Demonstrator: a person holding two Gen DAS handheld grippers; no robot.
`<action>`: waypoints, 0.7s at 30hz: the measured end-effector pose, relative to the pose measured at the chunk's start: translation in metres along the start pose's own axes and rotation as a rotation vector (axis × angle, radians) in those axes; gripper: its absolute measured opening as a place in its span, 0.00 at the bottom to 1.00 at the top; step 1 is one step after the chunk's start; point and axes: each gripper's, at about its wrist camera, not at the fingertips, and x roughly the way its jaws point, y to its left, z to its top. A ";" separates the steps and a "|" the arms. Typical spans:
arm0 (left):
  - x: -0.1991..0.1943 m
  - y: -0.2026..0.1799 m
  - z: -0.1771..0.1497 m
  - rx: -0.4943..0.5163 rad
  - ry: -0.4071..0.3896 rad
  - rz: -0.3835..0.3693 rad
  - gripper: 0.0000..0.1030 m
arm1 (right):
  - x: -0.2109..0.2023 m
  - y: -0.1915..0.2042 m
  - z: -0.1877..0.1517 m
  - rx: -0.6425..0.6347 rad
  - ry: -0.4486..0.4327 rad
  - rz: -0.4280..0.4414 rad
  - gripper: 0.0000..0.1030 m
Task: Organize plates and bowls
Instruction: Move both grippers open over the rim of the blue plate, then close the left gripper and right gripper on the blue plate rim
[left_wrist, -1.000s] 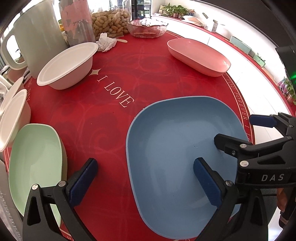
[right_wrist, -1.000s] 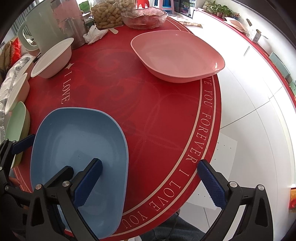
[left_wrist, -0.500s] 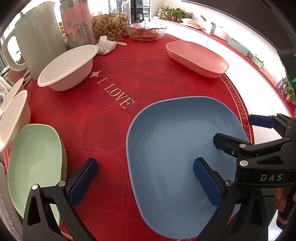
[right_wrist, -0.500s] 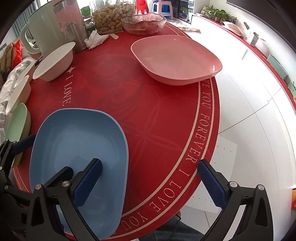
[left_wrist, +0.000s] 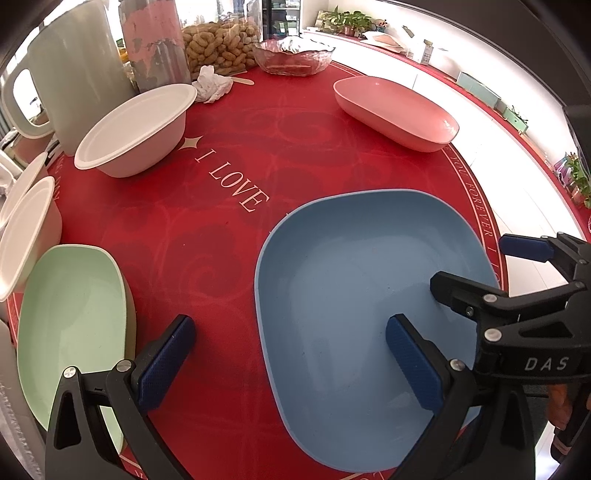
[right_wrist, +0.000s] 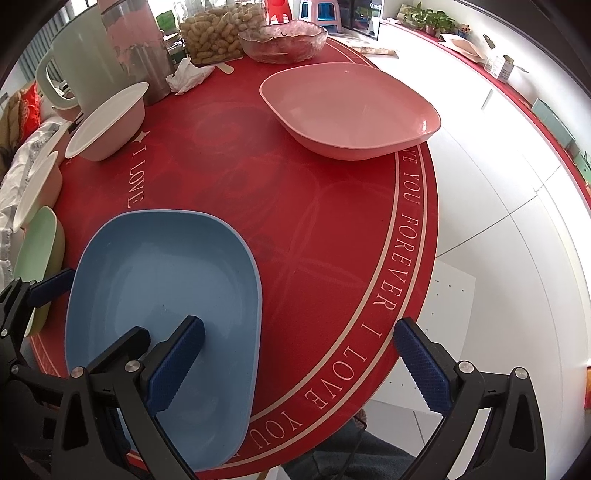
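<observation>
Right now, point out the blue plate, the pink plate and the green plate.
blue plate (left_wrist: 351, 280), left wrist view, inner floor.
pink plate (right_wrist: 351, 107), right wrist view, inner floor.
green plate (left_wrist: 70, 317), left wrist view, inner floor.

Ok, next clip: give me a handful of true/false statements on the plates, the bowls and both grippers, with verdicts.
1. Both grippers are open. True: the left gripper and the right gripper hold nothing.
2. The pink plate is stacked on the blue plate. False: they sit apart on the red tablecloth.
3. The green plate lies left of the blue plate. True.
4. The white bowl holds peanuts. False: it looks empty; the peanuts are in a clear jar behind.
5. The left gripper grips the blue plate's rim. False: one finger hovers over it, unclamped.
</observation>
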 end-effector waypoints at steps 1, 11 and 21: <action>0.000 0.000 0.000 0.000 0.000 0.001 1.00 | 0.000 0.000 0.001 0.000 0.001 -0.002 1.00; 0.001 0.002 0.001 -0.004 -0.003 -0.001 1.00 | 0.004 0.004 0.003 0.004 -0.009 -0.019 1.00; 0.000 -0.001 0.003 0.010 -0.006 -0.020 0.92 | -0.005 0.010 -0.001 0.026 -0.016 0.015 0.84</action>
